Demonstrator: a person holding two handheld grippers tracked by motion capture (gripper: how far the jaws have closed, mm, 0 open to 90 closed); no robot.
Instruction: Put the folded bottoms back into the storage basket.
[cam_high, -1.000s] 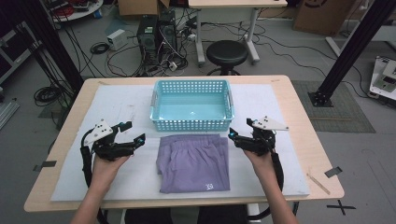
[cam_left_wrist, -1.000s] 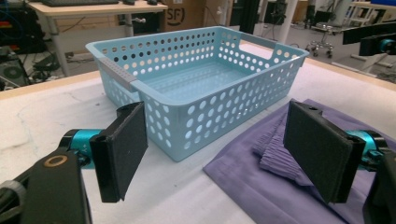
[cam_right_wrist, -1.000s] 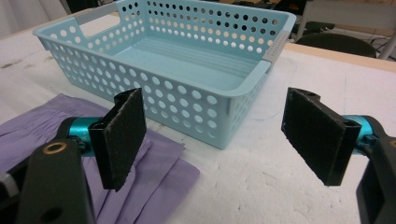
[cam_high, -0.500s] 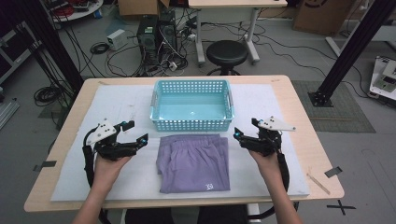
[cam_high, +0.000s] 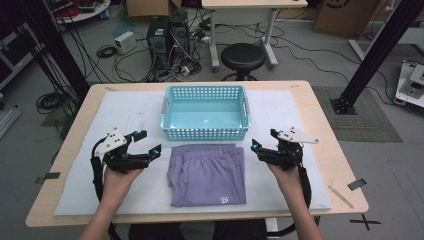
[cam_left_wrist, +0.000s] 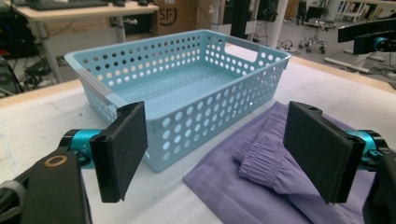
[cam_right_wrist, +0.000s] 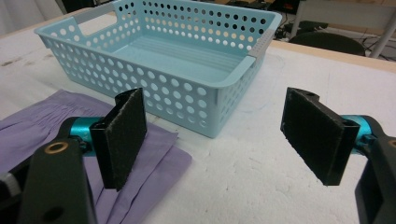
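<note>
A black stool (cam_high: 243, 56) and computer tower (cam_high: 168, 30) stand beyond the table (cam_high: 320, 125).

A lab or workshop: computer towers (cam_high: 167, 30), loose cables (cam_high: 107, 50) on the floor, black frame posts (cam_high: 377, 50), cardboard boxes (cam_high: 340, 15).

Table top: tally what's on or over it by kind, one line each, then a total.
Baskets: 1, the light blue basket
Folded garments: 1, the purple garment
Grippers: 2, the left gripper and the right gripper, both with jaws apart
Total: 4
</note>
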